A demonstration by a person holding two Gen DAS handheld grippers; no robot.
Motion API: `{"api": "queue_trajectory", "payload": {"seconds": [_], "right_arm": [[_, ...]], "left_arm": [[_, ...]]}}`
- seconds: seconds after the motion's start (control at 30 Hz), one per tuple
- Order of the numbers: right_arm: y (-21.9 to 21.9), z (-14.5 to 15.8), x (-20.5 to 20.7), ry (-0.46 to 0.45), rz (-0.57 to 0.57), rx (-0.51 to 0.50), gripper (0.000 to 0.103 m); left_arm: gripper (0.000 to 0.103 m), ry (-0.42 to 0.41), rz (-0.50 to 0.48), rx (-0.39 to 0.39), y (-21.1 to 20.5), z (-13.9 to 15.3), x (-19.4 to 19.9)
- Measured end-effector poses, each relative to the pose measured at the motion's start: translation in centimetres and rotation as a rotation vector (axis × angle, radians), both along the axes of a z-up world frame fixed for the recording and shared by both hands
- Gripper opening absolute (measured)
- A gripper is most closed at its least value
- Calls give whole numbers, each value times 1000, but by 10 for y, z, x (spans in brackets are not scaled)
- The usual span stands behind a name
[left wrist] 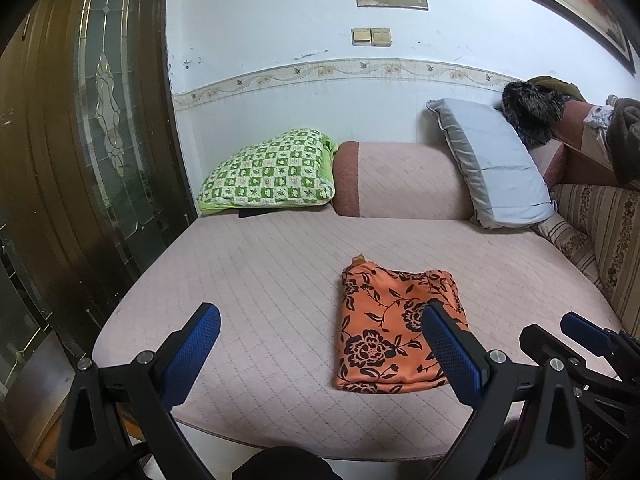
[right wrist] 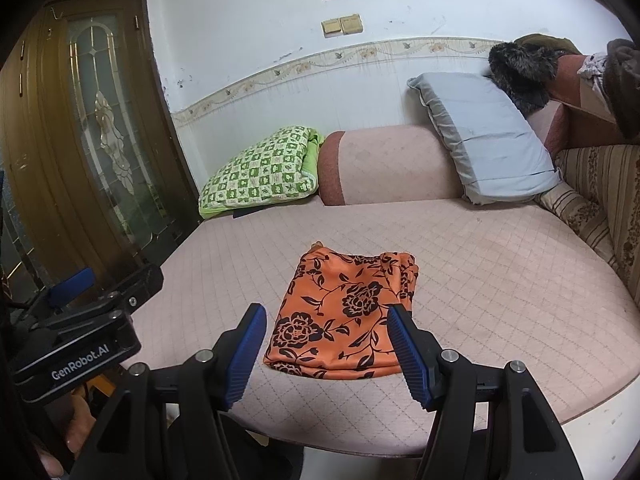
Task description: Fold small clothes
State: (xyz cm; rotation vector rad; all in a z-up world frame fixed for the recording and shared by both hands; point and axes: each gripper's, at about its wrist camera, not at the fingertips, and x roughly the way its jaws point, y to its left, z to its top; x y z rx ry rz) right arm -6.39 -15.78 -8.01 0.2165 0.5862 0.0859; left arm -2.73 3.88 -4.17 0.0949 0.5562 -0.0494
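Our right claw hangs released, jaws spread wide and empty, above the near edge of the sofa seat. Straight ahead of it, framed between its pads, lies the orange floral garment, already a compact folded packet, its long axis running from the near edge toward the back cushion. Our left claw is likewise released and holds nothing; the garment sits off toward its right finger. The right claw looks the nearer and better centred, so we judge it suits any final fold or pickup. Both claws are level, pointing forward, clear of the cloth.
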Motion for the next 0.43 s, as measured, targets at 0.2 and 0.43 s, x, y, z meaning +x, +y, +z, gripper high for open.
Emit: {"api": "queue_trajectory", "payload": {"seconds": [0.2,0.43], "right_arm": [[-4,-5,10,8,6,22,66],[-27,-4,32,-3,-4,80,66]], "left_arm": [[100,1,-52,-62,1,-4,9],[103,-19,-132,-124,-4,-4,37]]}}
